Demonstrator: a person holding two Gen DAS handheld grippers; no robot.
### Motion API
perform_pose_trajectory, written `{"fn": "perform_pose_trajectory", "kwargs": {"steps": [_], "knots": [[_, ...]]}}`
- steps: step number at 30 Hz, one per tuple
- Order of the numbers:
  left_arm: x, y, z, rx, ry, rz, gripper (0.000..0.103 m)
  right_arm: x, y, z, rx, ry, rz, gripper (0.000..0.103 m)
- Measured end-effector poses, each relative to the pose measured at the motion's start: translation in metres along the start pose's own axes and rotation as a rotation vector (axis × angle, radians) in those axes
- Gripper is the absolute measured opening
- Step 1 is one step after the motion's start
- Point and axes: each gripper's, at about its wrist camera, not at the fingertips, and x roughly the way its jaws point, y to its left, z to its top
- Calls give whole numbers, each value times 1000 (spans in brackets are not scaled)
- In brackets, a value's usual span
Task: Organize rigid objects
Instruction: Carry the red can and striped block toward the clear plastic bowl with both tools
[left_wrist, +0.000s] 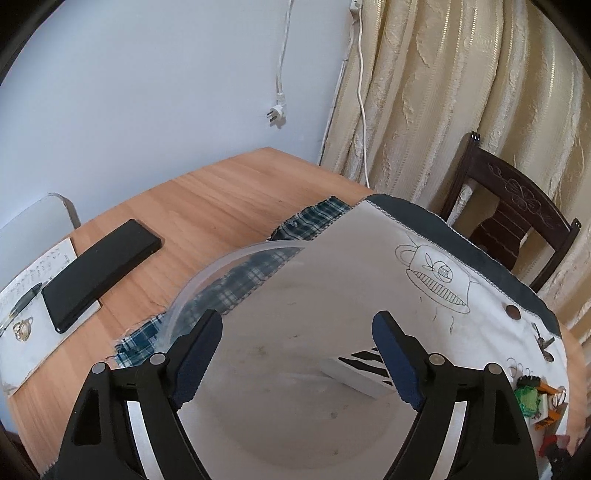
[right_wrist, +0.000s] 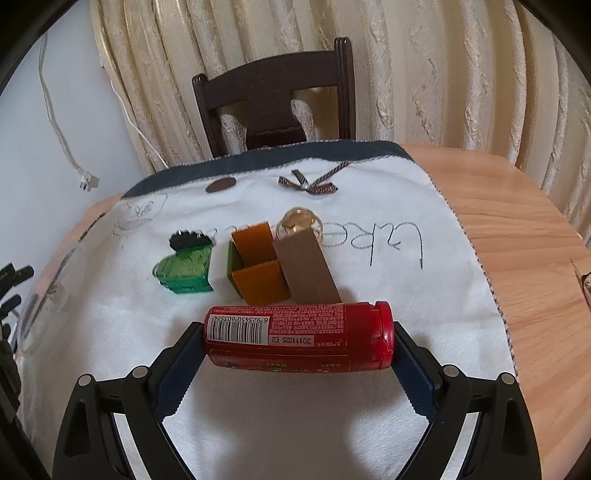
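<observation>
Red plastic canister (right_wrist: 297, 338), cylindrical, label printed with a barcode; held crosswise between the pads of the right tongs (right_wrist: 298, 341), one pad on its flat base at 9 o'clock, the other on its capped end at 3 o'clock. Long axis: level, running 9 to 3 o'clock across the right wrist view, cap pointing to 3 o'clock, barcode end to 9 o'clock. Position: over the near part of the white embroidered cloth (right_wrist: 369, 406); whether it rests on the cloth or is lifted just clear cannot be told. Neighbouring items, at 12 o'clock from the canister: green toy piece (right_wrist: 184, 269), orange open box (right_wrist: 256, 273), brown block (right_wrist: 308, 269) leaning against a clear glass ornament (right_wrist: 299, 223). Left tongs (left_wrist: 297, 354): spread wide, nothing between the pads, hovering above a clear plastic tub (left_wrist: 207, 275) at the cloth's left side; a small white box with black stripes (left_wrist: 360, 373) shows through or inside it, which cannot be settled. Step in hand, by judgement: carrying the canister toward the tub. Next move calls for keeping the end-on pinch firm, since a round body may roll or slip, and for travel toward 9 o'clock over the tub rim before release. Tabletop (left_wrist: 207, 206): wood.
</observation>
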Motion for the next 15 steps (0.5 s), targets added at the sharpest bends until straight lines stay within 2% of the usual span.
{"fn": "perform_pose_trajectory", "kwargs": {"steps": [7, 15], "knots": [[-4, 18, 5, -23, -20, 8, 84, -20, 21, 17, 17, -47, 61, 97], [-9, 30, 4, -28, -43, 16, 84, -33, 93, 31, -104, -81, 156, 97]]}}
